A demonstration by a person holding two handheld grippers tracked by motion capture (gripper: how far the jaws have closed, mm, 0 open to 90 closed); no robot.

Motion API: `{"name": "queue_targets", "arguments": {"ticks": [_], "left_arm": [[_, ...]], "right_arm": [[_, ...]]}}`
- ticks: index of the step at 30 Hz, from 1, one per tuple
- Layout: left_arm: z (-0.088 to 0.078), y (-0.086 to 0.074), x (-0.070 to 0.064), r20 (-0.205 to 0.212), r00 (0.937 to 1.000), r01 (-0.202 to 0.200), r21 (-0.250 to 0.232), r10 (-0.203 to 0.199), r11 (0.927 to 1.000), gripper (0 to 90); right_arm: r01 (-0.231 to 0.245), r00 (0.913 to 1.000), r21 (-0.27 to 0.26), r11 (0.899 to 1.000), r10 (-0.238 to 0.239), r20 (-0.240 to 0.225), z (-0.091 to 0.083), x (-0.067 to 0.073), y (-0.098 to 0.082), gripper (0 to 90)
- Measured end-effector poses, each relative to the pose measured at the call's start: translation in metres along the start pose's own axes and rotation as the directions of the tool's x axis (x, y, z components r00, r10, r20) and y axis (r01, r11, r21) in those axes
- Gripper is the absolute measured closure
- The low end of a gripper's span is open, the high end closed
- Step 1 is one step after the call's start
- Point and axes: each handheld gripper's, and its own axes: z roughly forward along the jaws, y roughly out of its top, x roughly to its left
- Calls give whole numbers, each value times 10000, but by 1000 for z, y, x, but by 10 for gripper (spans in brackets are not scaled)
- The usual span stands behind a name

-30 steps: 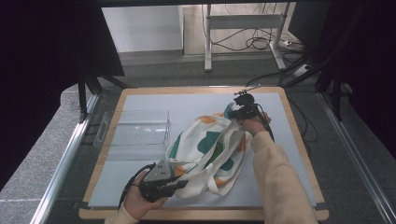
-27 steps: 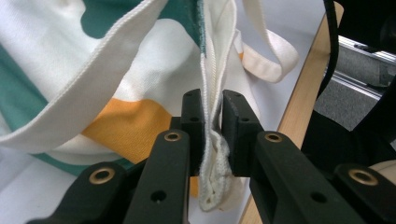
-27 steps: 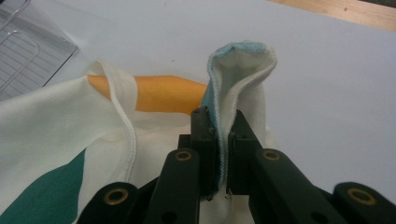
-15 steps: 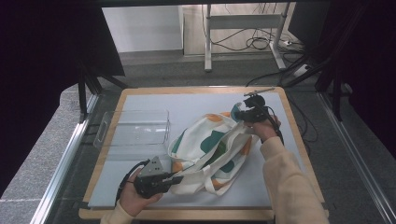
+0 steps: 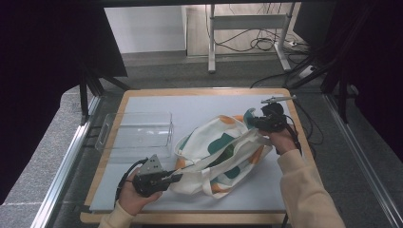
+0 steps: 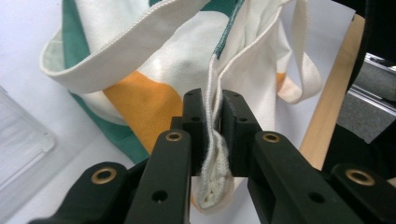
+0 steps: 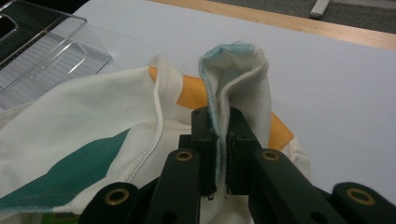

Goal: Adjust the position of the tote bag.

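Left gripper (image 5: 177,177): low at the near left of the table, held level, jaws pointing right, person's left hand (image 5: 135,197) wrapped around its body from below. Jaws nearly closed, pads clamped on a fold of cloth.

Right gripper (image 5: 253,123): far right of the table, jaws pointing left. Right hand (image 5: 283,139) grips it from behind; sleeved forearm (image 5: 306,190) runs in from the bottom edge. Jaws pinched on a cloth edge; it seems slightly raised, hard to judge from above.
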Motion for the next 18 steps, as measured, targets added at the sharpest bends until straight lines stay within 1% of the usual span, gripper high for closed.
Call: {"name": "queue_targets", "arguments": {"ticks": [6, 9, 13, 18], "left_arm": [[0, 4, 3, -116, 9999, -29, 48, 30, 10000, 812], [0, 7, 5, -141, 9999, 53, -56, -54, 10000, 812], [-1, 13, 10, -285, 9996, -21, -76, 19, 10000, 813], [0, 17, 14, -307, 9995, 41, -65, -43, 10000, 813]], "right_arm": [[-141, 9998, -241, 9996, 138, -162, -13, -2, -11, 836], [-253, 9995, -352, 9991, 245, -206, -21, -3, -16, 836], [-283, 9993, -814, 9963, 264, -249, -33, -3, -24, 836], [-418, 9987, -990, 9942, 387, -323, -43, -3, -35, 835]]}}
